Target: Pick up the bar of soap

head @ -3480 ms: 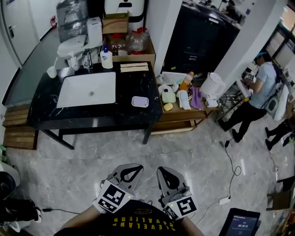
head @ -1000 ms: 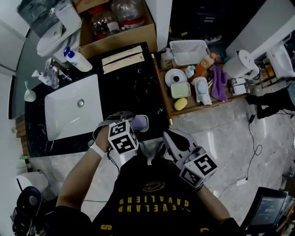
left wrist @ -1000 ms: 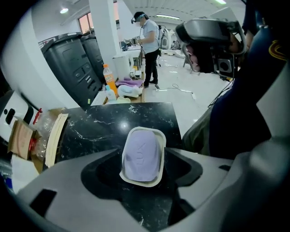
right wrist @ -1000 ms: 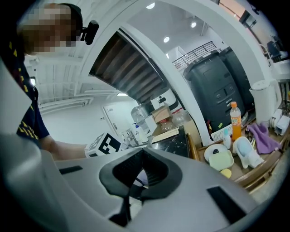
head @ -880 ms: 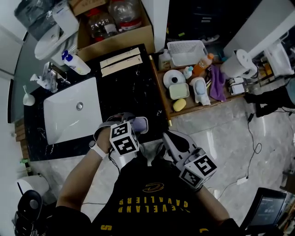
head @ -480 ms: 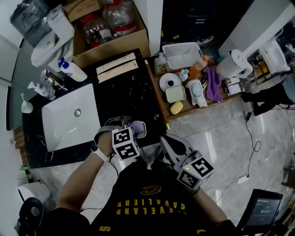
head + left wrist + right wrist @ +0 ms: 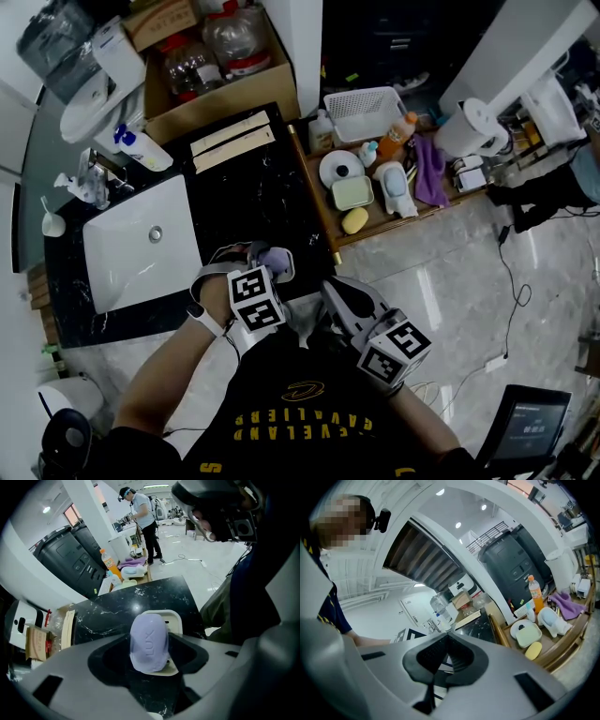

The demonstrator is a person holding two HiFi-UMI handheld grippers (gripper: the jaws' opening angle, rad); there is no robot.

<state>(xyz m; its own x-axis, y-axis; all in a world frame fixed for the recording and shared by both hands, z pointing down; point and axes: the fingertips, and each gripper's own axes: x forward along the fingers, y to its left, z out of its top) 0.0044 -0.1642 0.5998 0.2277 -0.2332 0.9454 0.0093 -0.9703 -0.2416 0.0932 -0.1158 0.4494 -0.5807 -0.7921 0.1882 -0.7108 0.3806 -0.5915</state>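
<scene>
1. The left tool (image 7: 150, 652) is released. Its jaws have just been closing, flank the bar of soap (image 7: 148, 637) left and right, and do not yet press it.
2. The soap lies on its dish (image 7: 176, 618) on the dark surface (image 7: 140, 603) at frame centre, long axis vertical.
3. The right tool (image 7: 446, 639) is clenched, empty and farther off.

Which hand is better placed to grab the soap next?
Left. The left tongs straddle the purple soap on its dish and have just been closing. The right tongs are shut and aimed away from it.
</scene>
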